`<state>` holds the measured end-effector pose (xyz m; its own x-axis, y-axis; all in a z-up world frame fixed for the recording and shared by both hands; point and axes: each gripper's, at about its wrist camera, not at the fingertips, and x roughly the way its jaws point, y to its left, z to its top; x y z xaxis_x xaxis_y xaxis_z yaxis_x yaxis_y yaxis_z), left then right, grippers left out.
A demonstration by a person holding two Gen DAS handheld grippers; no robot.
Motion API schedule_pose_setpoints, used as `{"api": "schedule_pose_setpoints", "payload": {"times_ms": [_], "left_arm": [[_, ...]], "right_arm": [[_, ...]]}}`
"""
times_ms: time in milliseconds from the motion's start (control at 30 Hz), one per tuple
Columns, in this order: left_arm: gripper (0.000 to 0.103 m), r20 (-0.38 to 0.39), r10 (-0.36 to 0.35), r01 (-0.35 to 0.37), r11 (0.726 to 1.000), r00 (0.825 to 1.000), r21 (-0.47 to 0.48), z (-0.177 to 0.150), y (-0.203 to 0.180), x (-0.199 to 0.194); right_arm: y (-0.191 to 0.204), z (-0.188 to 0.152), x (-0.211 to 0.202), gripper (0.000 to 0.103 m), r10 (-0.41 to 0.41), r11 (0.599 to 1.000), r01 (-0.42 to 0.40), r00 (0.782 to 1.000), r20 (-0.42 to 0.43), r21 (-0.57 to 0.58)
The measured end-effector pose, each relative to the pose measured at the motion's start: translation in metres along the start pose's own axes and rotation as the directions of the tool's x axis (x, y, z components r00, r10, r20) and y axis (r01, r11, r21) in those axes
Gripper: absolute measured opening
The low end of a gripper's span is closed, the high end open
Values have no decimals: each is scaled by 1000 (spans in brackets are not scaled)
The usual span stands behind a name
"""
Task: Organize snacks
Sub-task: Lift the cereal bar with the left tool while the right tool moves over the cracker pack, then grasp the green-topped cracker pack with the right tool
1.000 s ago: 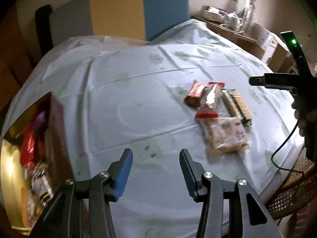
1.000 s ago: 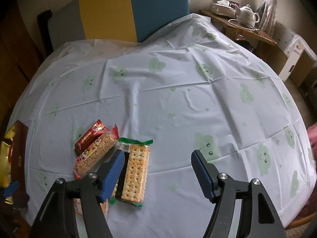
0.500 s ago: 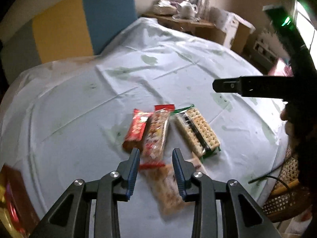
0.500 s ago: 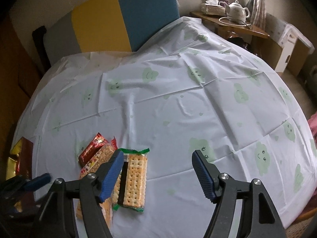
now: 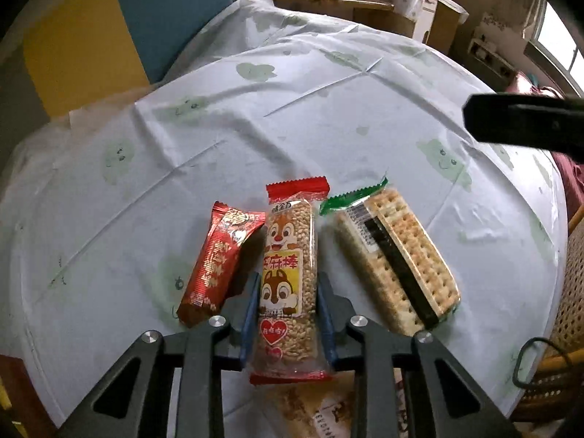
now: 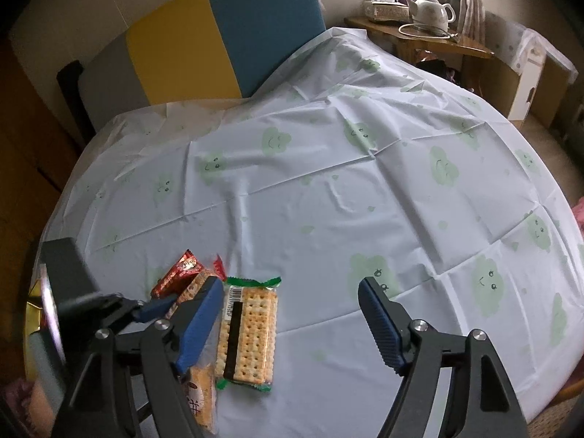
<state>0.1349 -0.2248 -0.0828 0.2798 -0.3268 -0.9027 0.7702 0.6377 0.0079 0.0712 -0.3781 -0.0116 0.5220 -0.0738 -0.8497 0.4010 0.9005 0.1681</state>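
Snacks are mostly still out on the bench, so the sorting looks to be at an early-to-middle stage. Take the cracker pack as the marker: it lies flat on the cloth, untouched. Just to its left lies the puffed-rice bar, and left of that, the red wrapper. A fourth packet, pale and half hidden, lies nearer the viewer than the crackers, under the left tool.

The left claw straddles the rice bar, its jaws closing with the bar between them; the blue pads sit right at the bar's sides, and I judge they have just about taken hold. The right claw hangs over bare cloth just right of the crackers, jaws opening and wide, with nothing between them.

At the far left, well away from the crackers, a sliver of a box shows at the bench edge; its contents cannot be made out here. If that is the destination, then all four packets near the crackers are still to be moved, the rice bar probably first.
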Motion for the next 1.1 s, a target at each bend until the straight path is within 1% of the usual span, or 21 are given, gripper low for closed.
{"api": "schedule_pose_setpoints", "payload": {"times_ms": [67,167,200,333,433,567,700,767,800,933,1000,1100], "left_arm": [[29,33,-12,14,999,999,-51,-7,7,-11],[29,118,-25,41,990,993,-133,-23,23,-45],[29,136,-24,45,987,990,-151,-28,26,-53],[29,186,23,19,975,982,-222,-61,42,-89],[29,177,73,-21,960,981,-280,-91,52,-100],[29,132,143,-90,935,981,-343,-133,53,-104],[29,85,190,-143,912,978,-384,-162,53,-95],[29,74,179,-134,903,981,-409,-172,55,-91],[29,98,183,-127,901,978,-414,-175,55,-92],[30,109,190,-130,904,976,-408,-178,53,-89],[30,123,181,-114,902,976,-416,-181,55,-89],[30,150,149,-69,895,977,-441,-188,61,-92]], "right_arm": [[-1,0,0,77,-3,1000,3,1000,0,-1],[-2,0,1,77,-10,1000,10,1000,-2,2],[-2,0,2,77,-13,1000,13,1000,-4,3],[0,-1,6,77,-27,1000,26,999,-20,-12],[3,-4,10,77,-41,999,39,998,-42,-37],[10,-9,18,78,-47,996,41,996,-78,-79],[17,-15,30,80,-15,995,0,990,-142,-100],[21,-18,38,80,-6,994,-13,985,-175,-109],[24,-20,42,80,-2,993,-20,982,-191,-114],[36,-25,56,80,0,991,-31,973,-233,-134],[45,-28,66,80,-10,987,-30,968,-252,-155],[60,-34,78,79,-41,978,-17,963,-266,-210]]}}
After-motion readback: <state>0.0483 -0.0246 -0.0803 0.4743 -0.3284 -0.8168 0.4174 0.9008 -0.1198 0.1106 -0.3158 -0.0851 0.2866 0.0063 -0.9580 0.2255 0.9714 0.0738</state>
